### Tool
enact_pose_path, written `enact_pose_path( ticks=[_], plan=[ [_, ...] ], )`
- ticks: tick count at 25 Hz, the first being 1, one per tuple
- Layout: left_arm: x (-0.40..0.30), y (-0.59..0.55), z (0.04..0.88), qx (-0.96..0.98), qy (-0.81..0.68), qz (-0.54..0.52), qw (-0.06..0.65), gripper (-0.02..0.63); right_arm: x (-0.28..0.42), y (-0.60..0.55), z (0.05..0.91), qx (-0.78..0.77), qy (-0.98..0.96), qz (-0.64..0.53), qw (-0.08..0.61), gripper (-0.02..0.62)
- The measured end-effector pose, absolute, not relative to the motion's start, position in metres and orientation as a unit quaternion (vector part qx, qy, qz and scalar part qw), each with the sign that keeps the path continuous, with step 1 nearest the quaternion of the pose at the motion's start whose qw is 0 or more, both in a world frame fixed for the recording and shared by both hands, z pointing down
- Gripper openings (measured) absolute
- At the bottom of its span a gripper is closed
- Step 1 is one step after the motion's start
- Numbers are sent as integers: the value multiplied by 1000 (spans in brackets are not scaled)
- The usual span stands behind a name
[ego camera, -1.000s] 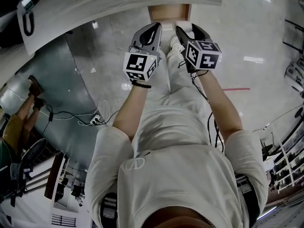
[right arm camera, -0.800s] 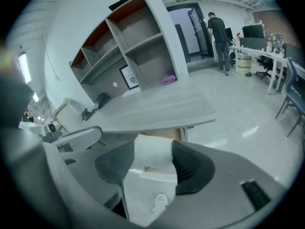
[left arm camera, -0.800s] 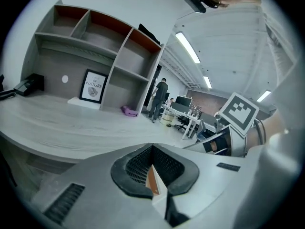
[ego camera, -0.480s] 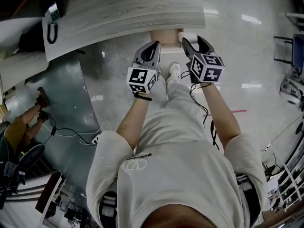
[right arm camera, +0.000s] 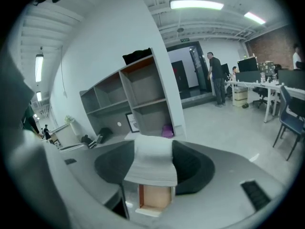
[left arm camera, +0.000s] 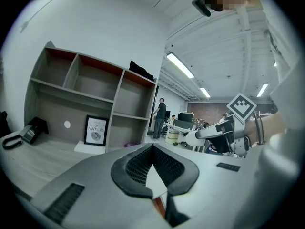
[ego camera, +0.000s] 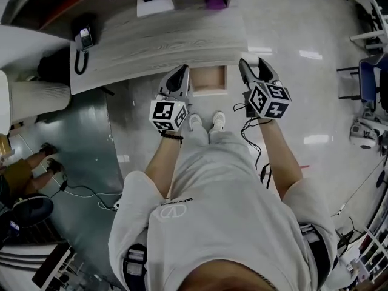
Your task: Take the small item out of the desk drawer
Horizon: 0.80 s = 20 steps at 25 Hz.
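Note:
The open drawer juts from under the pale wooden desk, between my two grippers. Its tan inside shows bare; I can make out no small item in it. The right gripper view also looks down on the drawer, below the desk's end. My left gripper hangs just left of the drawer, its fingertips together with nothing between them. My right gripper is just right of the drawer, jaws spread and empty. It also shows in the left gripper view.
A desk phone lies on the desk's left part. Behind the desk stands an open shelf unit with a framed print and a purple thing. A seated person is at far left, a chair at right.
Both grippers have come up from low beside the drawer to about desk height. The head view has tilted, so the desk top, phone and shelf now show.

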State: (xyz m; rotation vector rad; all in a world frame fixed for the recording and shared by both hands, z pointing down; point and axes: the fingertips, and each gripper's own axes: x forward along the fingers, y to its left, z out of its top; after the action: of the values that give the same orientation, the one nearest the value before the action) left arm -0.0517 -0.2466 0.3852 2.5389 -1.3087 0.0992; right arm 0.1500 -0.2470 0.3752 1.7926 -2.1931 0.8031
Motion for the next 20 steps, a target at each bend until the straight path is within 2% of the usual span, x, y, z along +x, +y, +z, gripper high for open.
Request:
enact_pose_path(
  ticks=[9,20],
  plan=[
    [-70,-240,316,887,-456,18,77,-2,176,-250,283,627,-754,190,54,249],
    [-65,-240,258,889,-457,-15,37,-2,189,-239,222,629,-766,134,23,249]
  ],
)
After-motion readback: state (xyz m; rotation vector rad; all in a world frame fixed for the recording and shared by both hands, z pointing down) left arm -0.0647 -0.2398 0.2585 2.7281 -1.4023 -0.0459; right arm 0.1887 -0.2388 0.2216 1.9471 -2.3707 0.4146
